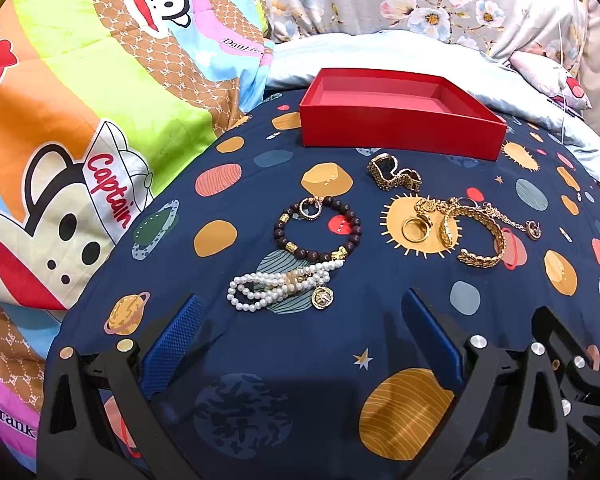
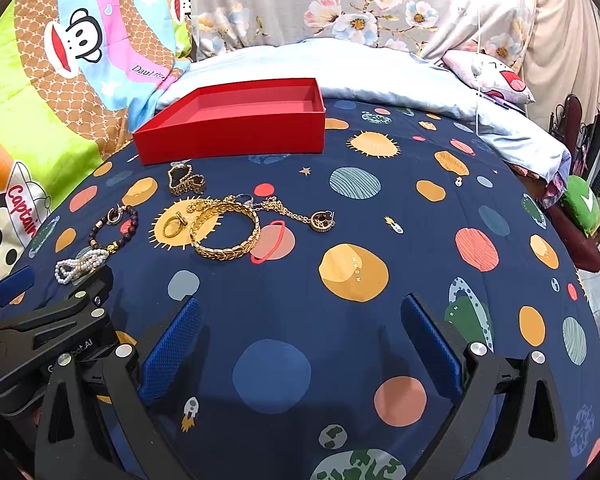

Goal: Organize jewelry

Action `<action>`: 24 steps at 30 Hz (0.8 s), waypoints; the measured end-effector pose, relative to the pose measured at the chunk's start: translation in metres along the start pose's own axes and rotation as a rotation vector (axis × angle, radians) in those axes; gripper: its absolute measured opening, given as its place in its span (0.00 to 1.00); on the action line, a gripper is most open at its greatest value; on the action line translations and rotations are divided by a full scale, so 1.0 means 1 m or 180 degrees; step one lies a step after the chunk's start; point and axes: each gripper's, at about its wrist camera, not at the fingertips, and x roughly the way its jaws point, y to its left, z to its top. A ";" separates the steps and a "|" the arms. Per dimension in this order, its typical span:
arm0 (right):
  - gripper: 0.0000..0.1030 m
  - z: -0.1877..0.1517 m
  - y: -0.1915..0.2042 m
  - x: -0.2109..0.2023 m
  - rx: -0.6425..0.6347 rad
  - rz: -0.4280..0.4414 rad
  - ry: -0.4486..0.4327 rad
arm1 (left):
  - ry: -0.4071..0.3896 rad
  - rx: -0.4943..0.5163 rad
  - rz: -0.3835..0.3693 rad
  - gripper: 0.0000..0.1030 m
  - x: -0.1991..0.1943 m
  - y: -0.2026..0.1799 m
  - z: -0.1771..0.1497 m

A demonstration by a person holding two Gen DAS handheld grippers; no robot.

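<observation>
An empty red box (image 1: 400, 130) (image 2: 232, 136) sits at the far side of a navy planet-print bedsheet (image 1: 260, 360). In front of it lie a gold watch (image 1: 394, 176) (image 2: 186, 180), a dark bead bracelet (image 1: 318, 230) (image 2: 114, 230), a pearl bracelet (image 1: 278, 286) (image 2: 82, 266), a gold ring (image 1: 414, 230) (image 2: 172, 226), a wide gold bangle (image 1: 478, 236) (image 2: 226, 234) and a gold chain with pendant (image 1: 534, 230) (image 2: 322, 220). My left gripper (image 1: 300, 304) is open just short of the pearls. My right gripper (image 2: 300, 308) is open over bare sheet, right of the jewelry.
A colourful cartoon-monkey quilt (image 1: 80, 120) is bunched at the left. A pale blue blanket (image 2: 340, 68) and floral pillows (image 2: 340, 4) lie behind the box. A small earring (image 2: 459, 181) lies apart at the right. The bed drops off at the right edge.
</observation>
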 end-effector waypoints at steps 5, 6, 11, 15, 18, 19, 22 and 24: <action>0.95 0.000 0.000 0.000 0.0001 0.0003 0.0001 | -0.0001 0.0000 0.0003 0.94 0.000 0.000 0.000; 0.95 0.000 0.000 0.000 0.0001 0.0001 0.0002 | -0.0001 0.0000 0.0004 0.94 0.001 0.000 0.000; 0.95 0.000 0.000 0.000 0.0001 0.0000 0.0004 | 0.0003 0.0001 0.0002 0.94 0.001 0.000 0.000; 0.95 0.000 0.000 0.000 0.0001 0.0000 0.0002 | -0.0001 0.0002 0.0005 0.94 0.001 0.000 0.000; 0.95 0.000 0.000 0.000 0.0002 0.0000 0.0003 | 0.0005 0.0002 -0.0002 0.94 0.001 0.001 0.000; 0.95 0.000 0.000 0.000 0.0003 0.0000 0.0002 | 0.0003 0.0003 -0.0001 0.94 0.001 0.000 0.000; 0.95 0.000 0.000 0.001 0.0007 0.0004 0.0004 | 0.0004 0.0015 0.0007 0.94 0.001 0.000 0.000; 0.95 0.000 0.000 0.001 0.0003 0.0002 0.0004 | 0.0005 0.0020 0.0011 0.94 0.001 0.000 0.000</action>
